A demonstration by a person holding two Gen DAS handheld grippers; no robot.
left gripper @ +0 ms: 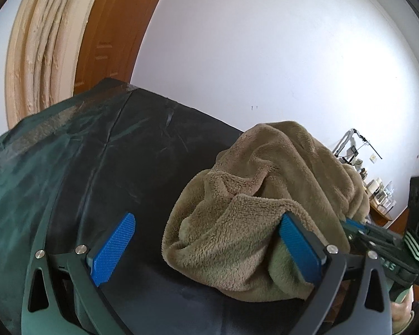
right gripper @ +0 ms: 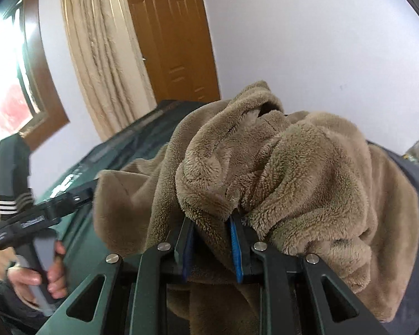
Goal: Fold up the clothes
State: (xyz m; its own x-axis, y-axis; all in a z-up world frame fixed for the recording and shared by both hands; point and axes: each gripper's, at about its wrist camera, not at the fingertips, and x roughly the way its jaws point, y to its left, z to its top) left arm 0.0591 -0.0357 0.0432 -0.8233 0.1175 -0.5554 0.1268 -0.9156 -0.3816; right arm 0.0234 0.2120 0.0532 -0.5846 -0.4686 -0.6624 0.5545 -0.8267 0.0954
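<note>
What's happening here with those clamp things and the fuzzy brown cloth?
A person is folding laundry with a handheld two-finger gripper in each hand. The right gripper is pinched shut on a bunch of the tan fleece garment, which sits in a crumpled heap on a dark green covered surface. The left gripper is open, one finger tucked against the fleece and the other over bare cover. Nothing is folded yet; the garment is not spread out.

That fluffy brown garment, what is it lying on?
The fleece garment lies bunched on a table under a dark green cover. The right gripper pinches a fold; the left gripper is open. Whatever lies beneath the heap is hidden.
</note>
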